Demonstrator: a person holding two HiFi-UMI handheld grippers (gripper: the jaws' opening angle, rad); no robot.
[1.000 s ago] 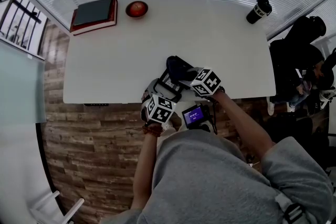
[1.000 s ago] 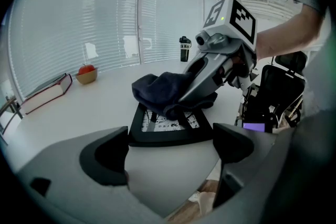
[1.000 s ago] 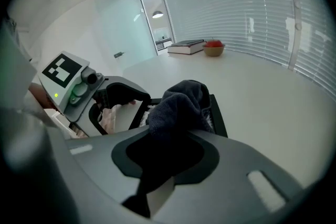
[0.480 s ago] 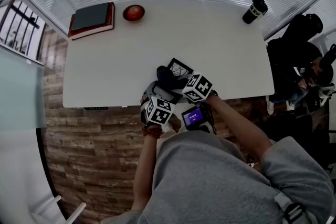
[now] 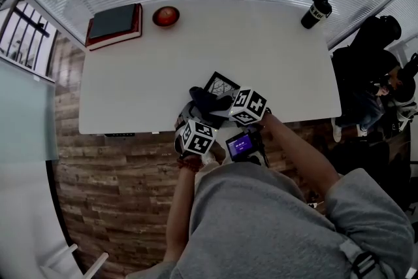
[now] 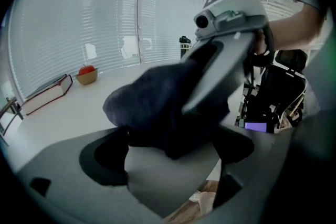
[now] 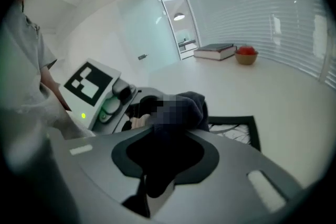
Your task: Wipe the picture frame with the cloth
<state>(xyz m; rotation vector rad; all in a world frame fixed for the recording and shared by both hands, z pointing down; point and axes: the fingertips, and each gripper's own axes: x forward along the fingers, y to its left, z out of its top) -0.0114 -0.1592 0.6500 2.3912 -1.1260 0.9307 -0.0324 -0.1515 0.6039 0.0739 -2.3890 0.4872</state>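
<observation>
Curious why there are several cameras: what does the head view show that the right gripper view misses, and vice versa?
Only head view: the black travel mug and the grey-shirted person. Only right gripper view: the pale glass door, and the right gripper shut on the dark cloth. Both: that cloth, black-edged picture frame, red-edged book, small bowl of red fruit, white table.

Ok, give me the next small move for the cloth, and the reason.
Probably slide the right hand-held gripper toward the picture frame's uncovered far corner. Its jaws are shut on the cloth, which sits bunched over the frame's near part, while that far corner shows bare.
</observation>
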